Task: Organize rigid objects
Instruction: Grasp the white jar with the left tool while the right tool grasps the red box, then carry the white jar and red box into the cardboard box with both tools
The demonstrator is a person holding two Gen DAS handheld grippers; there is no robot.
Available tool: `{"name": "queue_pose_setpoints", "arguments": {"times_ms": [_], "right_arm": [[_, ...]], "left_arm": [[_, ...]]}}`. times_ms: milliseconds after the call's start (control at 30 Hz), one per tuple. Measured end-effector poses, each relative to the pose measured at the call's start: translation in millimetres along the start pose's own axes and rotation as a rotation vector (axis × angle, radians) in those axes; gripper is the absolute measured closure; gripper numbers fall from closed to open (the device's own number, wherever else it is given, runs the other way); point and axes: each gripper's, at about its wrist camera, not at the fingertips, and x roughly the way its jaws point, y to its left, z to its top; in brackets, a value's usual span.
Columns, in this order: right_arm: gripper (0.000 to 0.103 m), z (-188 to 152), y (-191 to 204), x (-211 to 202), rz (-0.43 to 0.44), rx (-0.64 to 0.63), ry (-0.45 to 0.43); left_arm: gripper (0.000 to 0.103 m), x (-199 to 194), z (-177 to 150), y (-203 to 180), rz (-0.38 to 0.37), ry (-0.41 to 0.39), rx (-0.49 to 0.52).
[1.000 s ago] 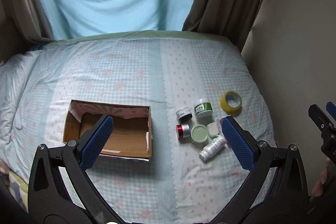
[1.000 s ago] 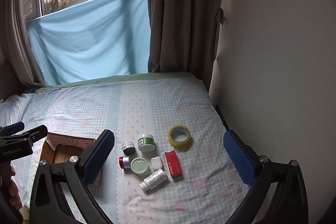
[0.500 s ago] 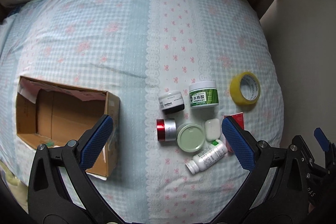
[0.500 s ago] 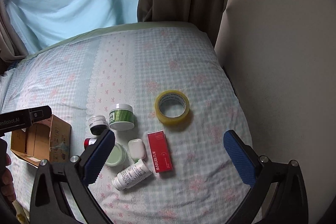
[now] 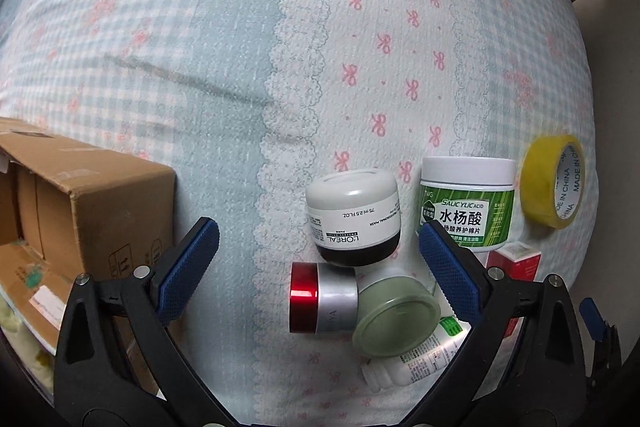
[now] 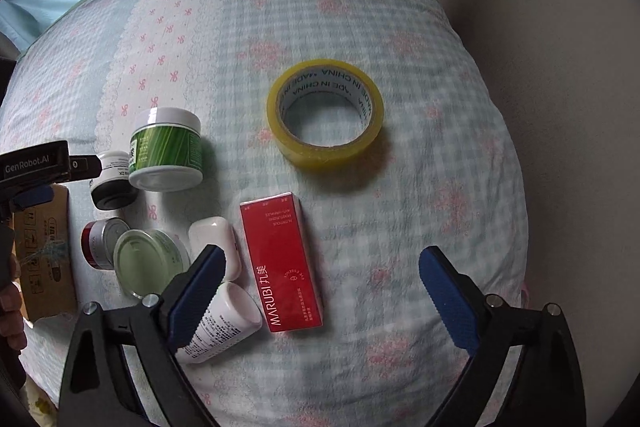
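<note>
— Grippers, state?
— Left gripper (image 5: 318, 255): spread wide, nothing pinched, poised over the white-and-black jar (image 5: 354, 217) and the red-capped silver jar (image 5: 322, 301). Right gripper (image 6: 320, 281): spread, jaws just closing a little, nothing pressed; red box (image 6: 280, 265) lying flat between the pads, touching neither.
— Positions, taking the red box as landmark?
— Yellow tape roll (image 6: 325, 115) beyond it, apart, lying flat. White case (image 6: 214, 241) just left of it. White bottle (image 6: 224, 323) on its side at the near left corner, partly behind the left pad. Pale green lid (image 6: 146, 263) further left. Green jar (image 6: 166, 149) far left and beyond. Cardboard box (image 5: 92, 211) well left of all, open.
— Surface?
— Checked bedspread (image 6: 400, 27) under everything.
</note>
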Motion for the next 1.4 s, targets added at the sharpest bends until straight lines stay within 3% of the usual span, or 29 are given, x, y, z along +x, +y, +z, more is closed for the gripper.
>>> {"name": "queue_pose_setpoints", "arguments": {"times_ms": [233,433,667,767,900,1133,1400], "right_arm": [[0.008,-4.7,8.9,44.3,0.050,-0.035,0.126],[0.026,-10.1,18.1,75.7,0.040,-0.097,0.211],[0.051,-15.6,20.2,98.1,0.051,-0.123,0.279],[0.064,-16.0,22.8,100.8,0.052,-0.153,0.268],[0.065,-19.6,27.0,103.1,0.021,-0.179,0.254],[0.065,-17.6,24.8,83.8,-0.001,-0.182,0.178],[0.065,-27.2,10.6,18.3,0.028,-0.089,0.090]], "left_arm": [[0.008,34.4,5.6,-3.0,-0.002,0.060,-0.022],[0.021,63.6,10.7,-2.9,-0.034,0.109,-0.055],[0.048,74.2,14.6,-17.2,-0.034,0.116,-0.007],[0.048,74.7,17.0,-21.1,-0.029,0.115,0.004],[0.048,75.2,15.9,-19.1,-0.024,0.112,0.010],[0.048,26.6,12.4,-29.5,0.007,0.065,0.054],[0.048,-52.4,5.0,-44.2,0.004,-0.039,0.134]]}}
